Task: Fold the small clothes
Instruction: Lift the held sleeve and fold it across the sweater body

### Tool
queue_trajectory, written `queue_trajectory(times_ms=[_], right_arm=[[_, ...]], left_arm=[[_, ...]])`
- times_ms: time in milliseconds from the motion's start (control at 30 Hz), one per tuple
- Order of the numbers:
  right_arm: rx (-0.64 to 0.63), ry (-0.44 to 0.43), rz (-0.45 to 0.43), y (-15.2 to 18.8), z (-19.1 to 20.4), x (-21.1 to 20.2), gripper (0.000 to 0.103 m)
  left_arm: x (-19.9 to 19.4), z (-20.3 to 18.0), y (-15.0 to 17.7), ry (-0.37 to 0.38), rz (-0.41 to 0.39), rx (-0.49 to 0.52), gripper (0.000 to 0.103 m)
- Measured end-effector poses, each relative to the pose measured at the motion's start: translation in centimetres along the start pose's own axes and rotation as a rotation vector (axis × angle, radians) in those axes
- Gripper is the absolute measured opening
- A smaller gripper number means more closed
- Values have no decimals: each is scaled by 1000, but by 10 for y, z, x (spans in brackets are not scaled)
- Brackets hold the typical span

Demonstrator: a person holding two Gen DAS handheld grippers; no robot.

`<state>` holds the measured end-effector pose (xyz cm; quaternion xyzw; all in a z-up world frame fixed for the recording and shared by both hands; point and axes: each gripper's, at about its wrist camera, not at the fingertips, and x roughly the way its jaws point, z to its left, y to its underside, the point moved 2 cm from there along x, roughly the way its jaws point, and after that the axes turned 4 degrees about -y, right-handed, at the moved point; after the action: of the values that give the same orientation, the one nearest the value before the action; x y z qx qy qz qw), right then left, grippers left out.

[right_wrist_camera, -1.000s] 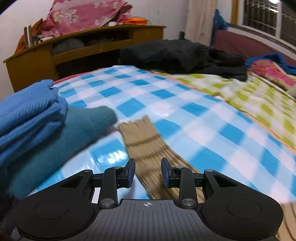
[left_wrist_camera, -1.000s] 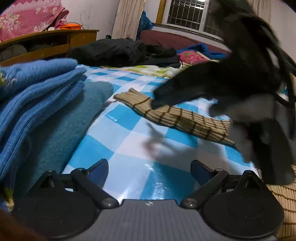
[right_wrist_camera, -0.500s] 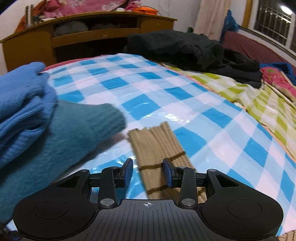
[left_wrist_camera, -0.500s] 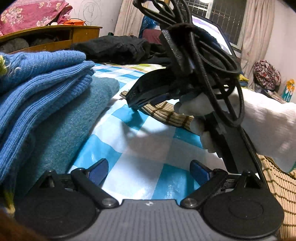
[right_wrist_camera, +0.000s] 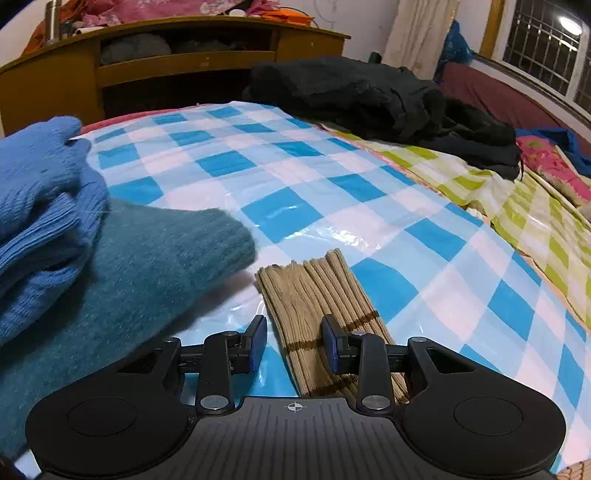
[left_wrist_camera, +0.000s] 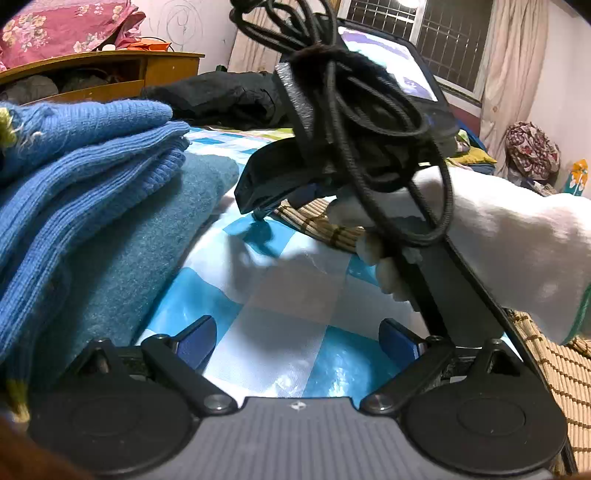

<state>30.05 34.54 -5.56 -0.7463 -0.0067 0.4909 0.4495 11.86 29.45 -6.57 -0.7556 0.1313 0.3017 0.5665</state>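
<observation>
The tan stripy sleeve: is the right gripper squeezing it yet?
Cannot tell. In the right wrist view the right gripper straddles the tan stripy sleeve with blue cloth showing beside its left pad, but the right pad overlaps the fabric, so no clear gap or contact shows.

Bed (right_wrist_camera: 295, 177) carries everything. Folded sweaters (right_wrist_camera: 110, 273) stacked at left, upper one (right_wrist_camera: 40, 199) on lower. Ribbed sleeve (right_wrist_camera: 314, 291) lies just right of the stack, its end near the lower sweater's edge. Heap of clothes (right_wrist_camera: 369, 96) at the far side. Shelf unit (right_wrist_camera: 177, 62) behind the bed, bedding (left_wrist_camera: 62, 29) on top.
</observation>
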Motion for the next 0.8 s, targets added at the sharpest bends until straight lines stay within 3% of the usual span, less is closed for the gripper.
queue_trajectory(times_ms=[67,133,300,500,800], right_arm=[[7,6,-3,0,0,1,25],[12,17,-2,-1,0,-1,8],[59,18,-59,-4,-12,-31,7],[193,20,-179,-7,-50,-103,6],[401,107,-338,42,-142,-228,6]], left_arm=[[0,0,0,0,0,2,99],[0,-1,1,0,-1,4,99],[-1,-3,1,7,-10,5,99],[-7,-5,0,24,-51,13,99],[-31,-54,-3,49,-163,152,100]])
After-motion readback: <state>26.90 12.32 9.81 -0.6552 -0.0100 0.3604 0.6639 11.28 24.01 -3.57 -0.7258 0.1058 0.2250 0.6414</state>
